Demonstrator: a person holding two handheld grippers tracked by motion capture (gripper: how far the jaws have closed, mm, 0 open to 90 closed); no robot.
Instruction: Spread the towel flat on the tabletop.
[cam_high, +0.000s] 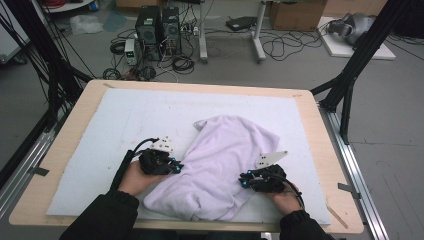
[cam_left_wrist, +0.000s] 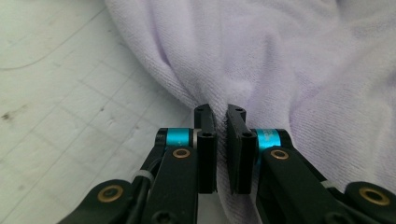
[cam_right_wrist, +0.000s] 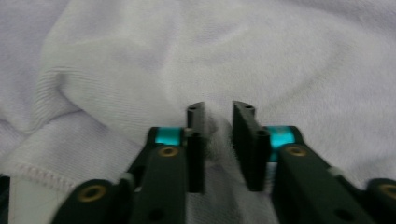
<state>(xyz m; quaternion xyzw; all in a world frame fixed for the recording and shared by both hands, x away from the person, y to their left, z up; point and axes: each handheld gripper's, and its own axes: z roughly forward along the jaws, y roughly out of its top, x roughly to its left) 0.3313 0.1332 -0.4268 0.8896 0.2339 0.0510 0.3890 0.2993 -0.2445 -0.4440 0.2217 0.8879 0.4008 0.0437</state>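
Observation:
A pale lilac terry cloth (cam_high: 220, 160) lies crumpled on the white mat (cam_high: 115, 130), from the middle down to the near edge. My left gripper (cam_high: 179, 166) sits at the cloth's left edge. In the left gripper view its jaws (cam_left_wrist: 219, 114) stand almost together, pinching a fold of the cloth (cam_left_wrist: 280, 60) right beside the bare mat (cam_left_wrist: 70, 93). My right gripper (cam_high: 242, 181) is at the cloth's lower right edge. Its jaws (cam_right_wrist: 219, 112) hold a bunched ridge of cloth (cam_right_wrist: 187, 56) between them, and a stitched hem shows at the lower left.
The mat covers most of a wooden table (cam_high: 320, 145). Black frame posts (cam_high: 350, 70) stand off the table's right and left corners. On the floor beyond are computer towers (cam_high: 157, 27), tangled cables and cardboard boxes.

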